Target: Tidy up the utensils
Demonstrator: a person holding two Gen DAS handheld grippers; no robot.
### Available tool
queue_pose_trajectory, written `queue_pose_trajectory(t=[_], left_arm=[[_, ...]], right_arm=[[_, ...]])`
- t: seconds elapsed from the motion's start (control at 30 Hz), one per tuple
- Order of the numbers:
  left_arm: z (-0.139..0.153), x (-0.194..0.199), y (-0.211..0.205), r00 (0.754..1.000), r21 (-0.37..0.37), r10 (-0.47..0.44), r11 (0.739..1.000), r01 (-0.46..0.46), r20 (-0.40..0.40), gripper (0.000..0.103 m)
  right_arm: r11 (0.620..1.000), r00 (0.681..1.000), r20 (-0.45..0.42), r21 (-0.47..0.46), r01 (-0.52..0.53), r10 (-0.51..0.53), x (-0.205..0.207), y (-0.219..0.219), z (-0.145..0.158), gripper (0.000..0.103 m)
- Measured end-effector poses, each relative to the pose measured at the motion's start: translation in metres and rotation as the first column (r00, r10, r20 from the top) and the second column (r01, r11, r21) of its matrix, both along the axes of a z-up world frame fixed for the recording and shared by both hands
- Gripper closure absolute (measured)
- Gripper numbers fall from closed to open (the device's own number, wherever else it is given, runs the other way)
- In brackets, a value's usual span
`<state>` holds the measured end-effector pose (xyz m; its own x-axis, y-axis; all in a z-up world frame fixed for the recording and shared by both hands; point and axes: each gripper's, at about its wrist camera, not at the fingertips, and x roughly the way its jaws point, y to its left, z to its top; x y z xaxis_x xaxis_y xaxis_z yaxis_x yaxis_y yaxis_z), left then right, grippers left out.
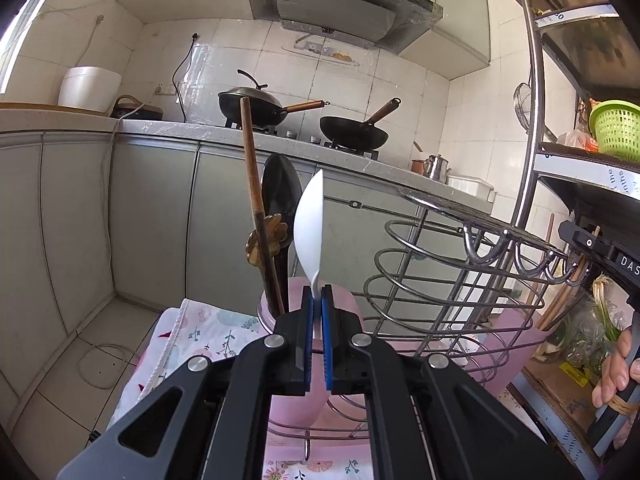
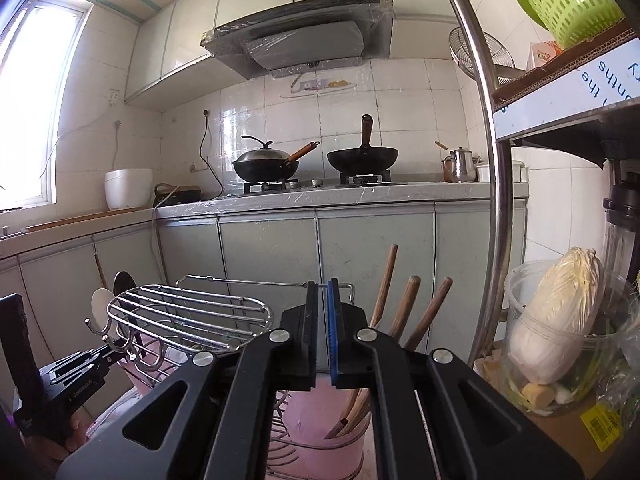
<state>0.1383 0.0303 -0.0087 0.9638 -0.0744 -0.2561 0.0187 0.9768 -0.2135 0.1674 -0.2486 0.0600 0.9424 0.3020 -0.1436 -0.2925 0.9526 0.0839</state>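
In the left wrist view my left gripper [image 1: 317, 296] is shut on the thin handle of a white spoon [image 1: 310, 224], whose bowl stands upright above the jaws. Just behind it a pink holder [image 1: 276, 320] carries a black spoon [image 1: 280, 196] and a wooden-handled utensil [image 1: 252, 168] with a flower ornament. In the right wrist view my right gripper [image 2: 323, 292] is shut with nothing between its pads. Past it, a second pink holder [image 2: 320, 408] holds three wooden handles [image 2: 408, 308]. The white spoon [image 2: 102, 306] shows small at far left.
A wire dish rack [image 1: 460, 272] [image 2: 192, 316] stands between the two holders on a floral cloth [image 1: 208, 332]. A metal shelf post [image 2: 484, 160] rises at the right, beside a clear tub with a cabbage [image 2: 560, 312]. Two woks [image 2: 312, 160] sit on the far stove.
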Motion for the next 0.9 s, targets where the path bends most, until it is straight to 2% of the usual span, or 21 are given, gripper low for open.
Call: queue_pose_trajectory(t=[0.27,0.33,0.4,0.73,0.9], left_arm=[[0.007,-0.006,-0.010,0.998,0.036,-0.038,0.999,0.040,-0.058,0.097],[0.009,-0.009,-0.012,0.996,0.041,-0.047,0.998,0.050,-0.071,0.091],[0.011,-0.011,-0.014,0.995,0.037,-0.050,0.998,0.053,-0.087,0.073],[0.020,-0.025,-0.022,0.979,-0.008,-0.059,0.998,0.059,-0.193,0.072],[0.026,-0.036,-0.027,0.971,-0.031,-0.059,0.998,0.054,-0.233,0.072]], right_arm=[[0.999,0.998,-0.040,-0.028,-0.039,0.038,-0.015,0.012,-0.004,0.098],[0.998,0.998,-0.049,-0.031,-0.046,0.045,-0.020,0.014,-0.004,0.098],[0.998,0.997,-0.064,-0.034,-0.052,0.049,-0.023,0.015,-0.005,0.098],[0.996,0.979,-0.188,-0.027,-0.086,0.080,-0.039,0.022,-0.022,0.098],[0.995,0.966,-0.238,0.013,-0.097,0.097,-0.047,0.022,-0.031,0.098]])
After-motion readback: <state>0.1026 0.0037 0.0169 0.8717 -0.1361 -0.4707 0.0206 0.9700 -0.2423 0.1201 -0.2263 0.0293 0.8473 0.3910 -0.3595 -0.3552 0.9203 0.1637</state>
